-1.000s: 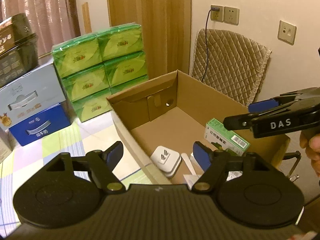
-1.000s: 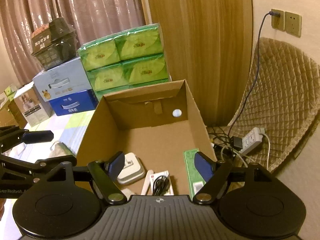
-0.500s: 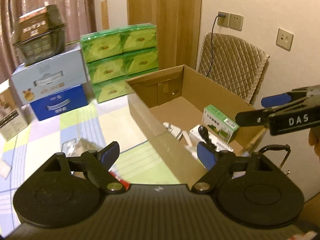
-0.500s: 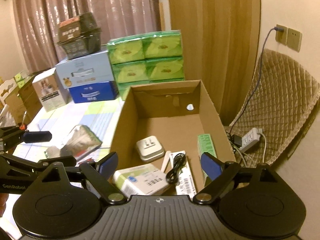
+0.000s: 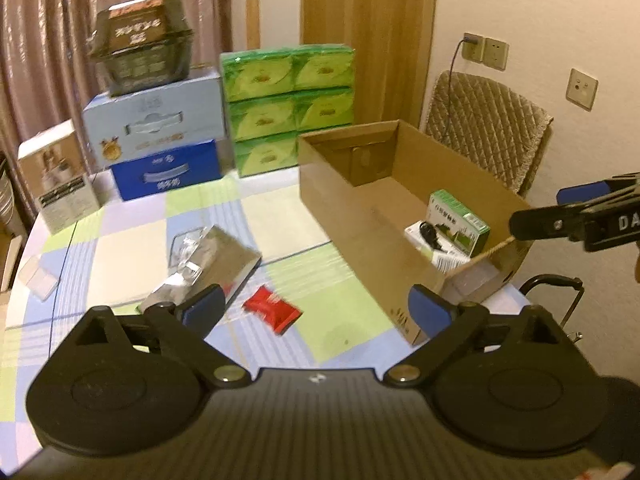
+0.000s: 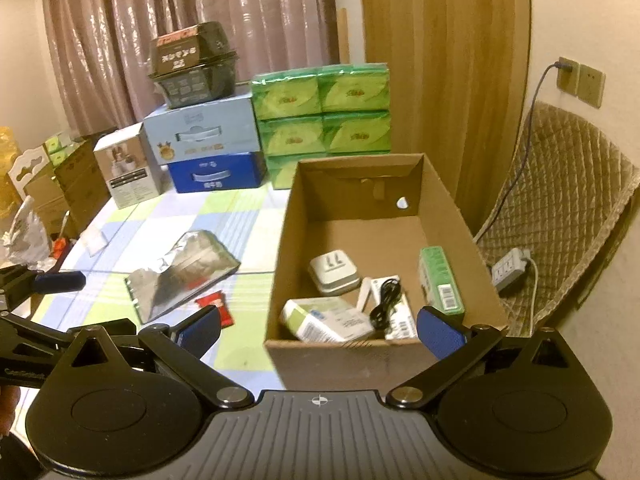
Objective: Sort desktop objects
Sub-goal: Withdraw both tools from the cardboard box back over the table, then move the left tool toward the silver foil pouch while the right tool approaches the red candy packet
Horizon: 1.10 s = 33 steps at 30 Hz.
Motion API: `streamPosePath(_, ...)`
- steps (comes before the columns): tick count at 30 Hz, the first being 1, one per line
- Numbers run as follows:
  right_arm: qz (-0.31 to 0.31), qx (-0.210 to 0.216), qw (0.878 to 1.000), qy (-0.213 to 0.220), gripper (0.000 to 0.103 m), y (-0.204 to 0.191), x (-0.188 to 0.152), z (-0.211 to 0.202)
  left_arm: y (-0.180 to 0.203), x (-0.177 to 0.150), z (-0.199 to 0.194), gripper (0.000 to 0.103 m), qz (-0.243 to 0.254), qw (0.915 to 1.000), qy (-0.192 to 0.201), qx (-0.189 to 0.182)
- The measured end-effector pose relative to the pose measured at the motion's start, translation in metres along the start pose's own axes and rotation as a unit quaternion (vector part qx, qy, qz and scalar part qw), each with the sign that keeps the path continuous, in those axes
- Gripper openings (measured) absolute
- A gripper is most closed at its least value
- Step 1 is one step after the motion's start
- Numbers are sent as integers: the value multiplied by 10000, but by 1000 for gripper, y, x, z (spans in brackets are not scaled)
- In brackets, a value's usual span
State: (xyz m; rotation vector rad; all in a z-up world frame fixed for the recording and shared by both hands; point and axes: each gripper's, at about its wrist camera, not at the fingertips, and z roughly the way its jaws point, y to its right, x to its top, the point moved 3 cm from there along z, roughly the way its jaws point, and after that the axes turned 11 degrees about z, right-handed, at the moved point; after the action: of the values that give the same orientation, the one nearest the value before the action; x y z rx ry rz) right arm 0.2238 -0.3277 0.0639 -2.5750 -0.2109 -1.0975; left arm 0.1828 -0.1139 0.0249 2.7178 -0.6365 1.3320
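Note:
An open cardboard box (image 6: 440, 184) (image 5: 340, 204) stands on the table's right side. In it lie a white charger (image 6: 334, 272), a green carton (image 6: 440, 280) (image 5: 458, 216), a black cable (image 6: 386, 300) and a white-green box (image 6: 324, 320). A silver foil bag (image 6: 184, 272) (image 5: 212, 260) and a red packet (image 6: 214, 307) (image 5: 272, 310) lie on the checked tablecloth left of the box. My left gripper (image 5: 316, 312) is open and empty above the red packet. My right gripper (image 6: 320, 330) is open and empty before the box's near wall.
Green tissue packs (image 6: 324, 112), blue and pale boxes (image 6: 204, 140), a dark container (image 6: 192, 64) and a white carton (image 6: 128, 172) stand along the table's back. A small clear box (image 5: 38, 280) lies at the left. A padded chair (image 6: 560, 200) and power strip (image 6: 510, 266) are right of the table.
Both grippers have drawn back and up from over the box. The table left of the box, with the foil bag and red packet, has come into view.

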Motion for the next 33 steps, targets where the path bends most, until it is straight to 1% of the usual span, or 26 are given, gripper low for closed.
streamPosePath(5,-8,134,9999,-31,101,-15,-7,-7,-12,-22,-13,102,-98,9999,-64,108)
streamPosePath(7,9,221,9997,-45,101,-21,-10,-10,-19,-33,-18,102,-148,9997,-96,160)
streamPosePath(11,-60,453,9989,-86,101,-38,-20,-16,-34,-57,-22,102,-249,9988,-292,304)
streamPosePath(16,-210,676,9973,-202,101,-61,-33,-15,-52,-80,-27,102,-345,9975,-447,425)
streamPosePath(20,-277,776,9961,-303,101,-73,-41,-10,-62,-91,-32,102,-368,9968,-501,499)
streamPosePath(26,-339,793,9951,-473,101,-83,-53,2,-74,-100,-38,102,-391,9961,-560,557)
streamPosePath(27,-344,797,9950,-490,101,-84,-54,4,-77,-102,-39,102,-486,9948,-597,670)
streamPosePath(33,-486,833,9933,-630,101,-94,-65,17,-89,-106,-40,102,-463,9945,-635,694)
